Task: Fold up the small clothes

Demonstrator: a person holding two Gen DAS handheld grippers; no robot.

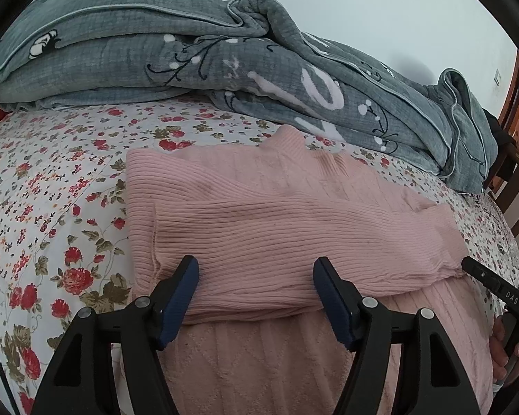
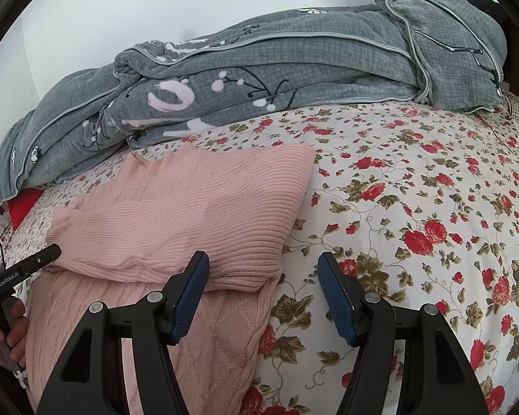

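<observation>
Sleeves look already dealt with: the pink sweater (image 1: 259, 207) lies flat on the floral bed sheet (image 1: 52, 190), collar toward twelve o'clock, and both ribbed sleeves are laid across the body in a band that runs from nine to three o'clock in the left wrist view. The lower body of the garment, with its cable pattern, shows bare at six o'clock beneath that band. A rumpled grey quilt (image 1: 190, 55) is heaped along the far side of the bed, apart from the sweater except near its collar, where the two come close.

The left claw (image 1: 256, 294) stands about half open, its blue pads straddling the near edge of the sleeve band without pinching it; it holds nothing. The right claw (image 2: 263, 290) is likewise about half open and empty, its left pad over the sweater's right corner, its right pad over bare sheet. Each claw's tip shows at the edge of the other's view, so the two sit at opposite ends of the same band.

By my reading the step in hand is the pause between tucking the sleeves and the final fold. The next move probably calls for both claws to drop toward six o'clock, grip the hem at its two corners, and carry it toward the collar at twelve o'clock, keeping the sleeves from sliding out.
</observation>
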